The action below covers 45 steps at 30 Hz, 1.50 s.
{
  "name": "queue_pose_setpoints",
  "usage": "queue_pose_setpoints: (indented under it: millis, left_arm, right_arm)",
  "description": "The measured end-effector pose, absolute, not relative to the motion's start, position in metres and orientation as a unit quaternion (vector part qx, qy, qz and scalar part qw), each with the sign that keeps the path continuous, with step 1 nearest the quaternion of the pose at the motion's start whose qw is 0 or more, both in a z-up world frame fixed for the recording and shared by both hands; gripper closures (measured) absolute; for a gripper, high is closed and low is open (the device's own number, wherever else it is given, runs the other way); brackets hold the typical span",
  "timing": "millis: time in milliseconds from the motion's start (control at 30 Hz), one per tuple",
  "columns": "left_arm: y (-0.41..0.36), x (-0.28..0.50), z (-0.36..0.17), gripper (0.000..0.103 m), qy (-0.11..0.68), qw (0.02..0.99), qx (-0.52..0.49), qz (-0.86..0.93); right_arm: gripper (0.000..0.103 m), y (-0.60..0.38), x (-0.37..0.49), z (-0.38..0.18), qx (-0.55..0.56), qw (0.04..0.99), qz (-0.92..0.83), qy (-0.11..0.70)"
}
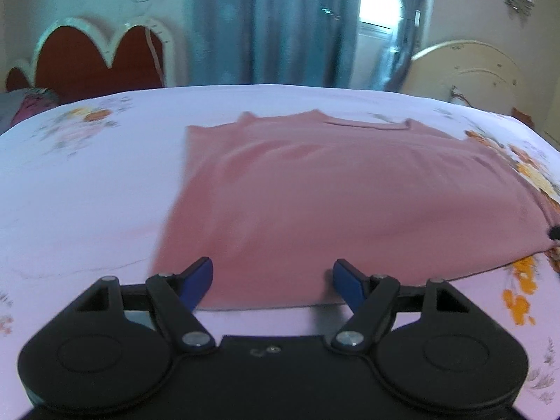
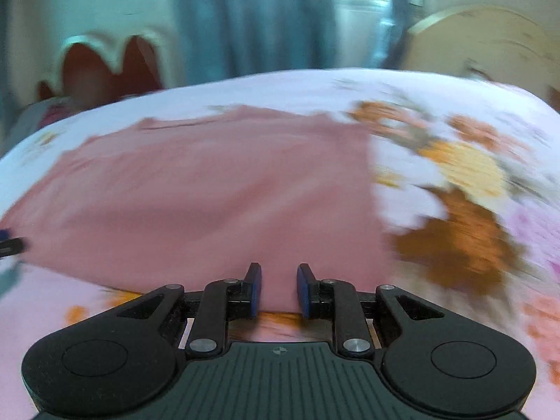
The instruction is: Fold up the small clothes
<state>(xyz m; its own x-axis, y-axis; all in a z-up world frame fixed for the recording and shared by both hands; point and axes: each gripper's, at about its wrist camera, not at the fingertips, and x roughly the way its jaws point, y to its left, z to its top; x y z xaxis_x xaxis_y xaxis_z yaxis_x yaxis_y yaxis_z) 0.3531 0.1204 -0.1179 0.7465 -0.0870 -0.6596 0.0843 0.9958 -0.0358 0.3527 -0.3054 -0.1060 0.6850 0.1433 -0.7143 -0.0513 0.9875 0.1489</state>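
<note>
A pink shirt (image 1: 332,203) lies spread flat on the bed (image 1: 87,182), which wears a pale lilac sheet printed with orange and yellow flowers. Taking the shirt as the landmark: its neckline is at the far edge, toward the blue curtains (image 1: 273,24), and its hem is the near edge, closest to both tools. A red scalloped headboard (image 1: 91,52) stands beyond the shirt's far left corner, and a cream rounded board (image 1: 465,66) beyond its far right corner. The big flower print sits just beside the shirt's right side.

No box, basket or other container shows here; the bed alone bears the shirt.

The left gripper (image 1: 273,280) hangs over the shirt's near left corner, tilted downward at the cloth. Its blue pads stand wide apart, with the hem showing between them but not pinched; nothing is held.

The right gripper (image 2: 279,288) points down at the shirt's near edge, closer to its right side. Its jaws are narrow, with a small gap, and pink cloth shows through that gap. The pads do not appear to press on it, though blur makes this hard to judge. From the right-hand view, a dark tip (image 2: 12,245) of the other tool pokes in at the shirt's left edge.
</note>
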Motion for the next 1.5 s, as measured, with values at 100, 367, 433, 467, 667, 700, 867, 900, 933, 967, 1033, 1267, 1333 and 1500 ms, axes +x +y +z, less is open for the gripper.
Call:
queue_pose_setpoints:
  millis: [100, 367, 433, 467, 667, 700, 867, 900, 933, 967, 1033, 1267, 1333, 1500]
  left_arm:
    - [0.128, 0.349, -0.118, 0.028, 0.351, 0.935, -0.006, -0.043]
    - [0.128, 0.348, -0.116, 0.028, 0.358, 0.933, -0.003, -0.039]
    - [0.129, 0.348, -0.116, 0.028, 0.361, 0.932, -0.004, -0.039]
    - [0.129, 0.349, -0.118, 0.028, 0.362, 0.931, -0.009, -0.039]
    - [0.125, 0.351, -0.121, 0.024, 0.362, 0.932, -0.005, -0.034]
    - [0.125, 0.35, -0.122, 0.024, 0.361, 0.932, -0.006, -0.033]
    - [0.126, 0.348, -0.123, 0.024, 0.359, 0.933, -0.007, -0.033]
    - [0.126, 0.348, -0.123, 0.024, 0.359, 0.933, -0.006, -0.032]
    - [0.126, 0.347, -0.123, 0.024, 0.359, 0.933, -0.006, -0.031]
    - [0.126, 0.347, -0.123, 0.024, 0.359, 0.933, -0.005, -0.031]
    - [0.126, 0.347, -0.122, 0.024, 0.361, 0.932, -0.006, -0.031]
    - [0.143, 0.309, -0.087, 0.01, 0.308, 0.946, -0.097, 0.019]
    - [0.152, 0.304, -0.091, 0.019, 0.313, 0.934, -0.174, 0.014]
    - [0.168, 0.311, -0.128, 0.034, 0.325, 0.873, -0.364, 0.021]
  right_arm:
    - [0.082, -0.328, 0.346, -0.109, 0.075, 0.915, 0.046, 0.393]
    - [0.082, -0.32, 0.345, -0.106, 0.043, 0.911, 0.043, 0.407]
    - [0.082, -0.318, 0.345, -0.106, 0.033, 0.91, 0.042, 0.411]
    - [0.082, -0.315, 0.345, -0.104, 0.03, 0.91, 0.04, 0.412]
    - [0.082, -0.301, 0.348, -0.094, 0.042, 0.925, 0.045, 0.374]
    - [0.082, -0.3, 0.349, -0.096, 0.039, 0.923, 0.045, 0.379]
    - [0.082, -0.306, 0.346, -0.109, 0.029, 0.919, 0.043, 0.392]
    - [0.082, -0.306, 0.346, -0.11, 0.029, 0.918, 0.044, 0.392]
    - [0.082, -0.306, 0.346, -0.11, 0.029, 0.918, 0.045, 0.393]
    - [0.082, -0.306, 0.347, -0.11, 0.028, 0.918, 0.045, 0.394]
    - [0.082, -0.306, 0.347, -0.11, 0.026, 0.917, 0.046, 0.395]
    - [0.041, -0.321, 0.322, -0.078, 0.073, 0.941, 0.051, 0.326]
    - [0.028, -0.322, 0.321, -0.076, 0.081, 0.941, 0.062, 0.321]
    - [0.082, -0.306, 0.339, -0.078, 0.099, 0.928, 0.088, 0.347]
